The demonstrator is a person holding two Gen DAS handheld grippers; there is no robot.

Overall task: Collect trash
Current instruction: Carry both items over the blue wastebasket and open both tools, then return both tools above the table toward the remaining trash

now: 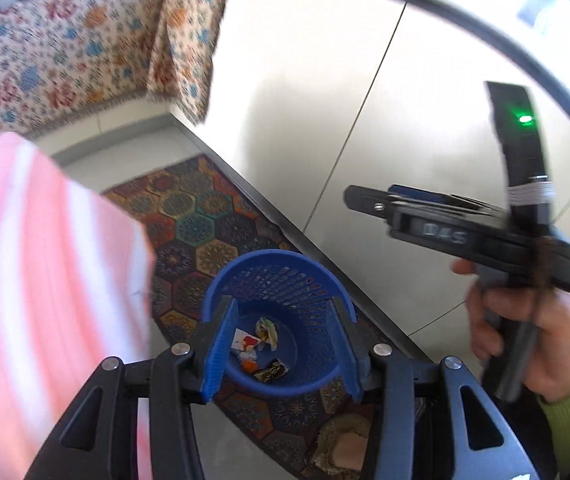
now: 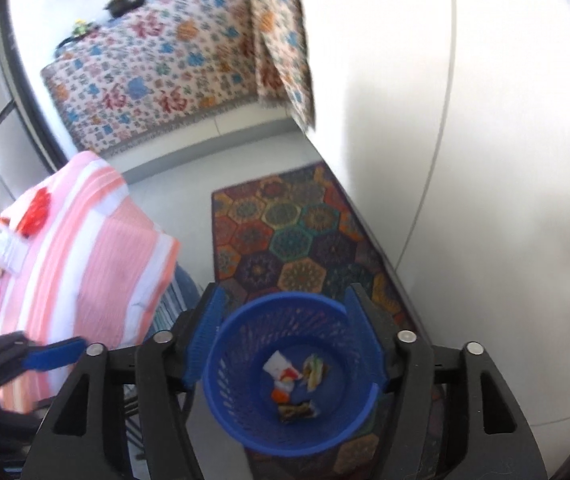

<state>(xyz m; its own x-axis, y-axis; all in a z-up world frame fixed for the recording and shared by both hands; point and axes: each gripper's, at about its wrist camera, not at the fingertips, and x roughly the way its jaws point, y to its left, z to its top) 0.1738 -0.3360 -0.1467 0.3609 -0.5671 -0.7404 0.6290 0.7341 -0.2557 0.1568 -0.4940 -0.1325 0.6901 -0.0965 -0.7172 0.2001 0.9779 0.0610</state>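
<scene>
A blue mesh basket (image 1: 277, 256) (image 2: 241, 404) stands on a patterned rug. At its bottom lie several crumpled wrappers (image 1: 259, 344) (image 2: 293, 378). My left gripper (image 1: 284, 308) hovers above the basket, open, with nothing between its blue pads. My right gripper (image 2: 285, 294) also hangs over the basket, open wide and empty. In the left wrist view the right gripper (image 1: 445, 232) shows at the right, held by a hand in a green sleeve. One blue finger of the left gripper (image 2: 53, 354) shows at the lower left of the right wrist view.
A table with a pink-and-white striped cloth (image 2: 97, 248) (image 1: 45, 260) stands left of the basket, with red crumpled pieces (image 2: 35, 208) on it. The hexagon-patterned rug (image 2: 285, 224) runs along a pale wall (image 2: 485, 160) on the right. A sofa with a flowered cover (image 2: 157, 72) lies beyond.
</scene>
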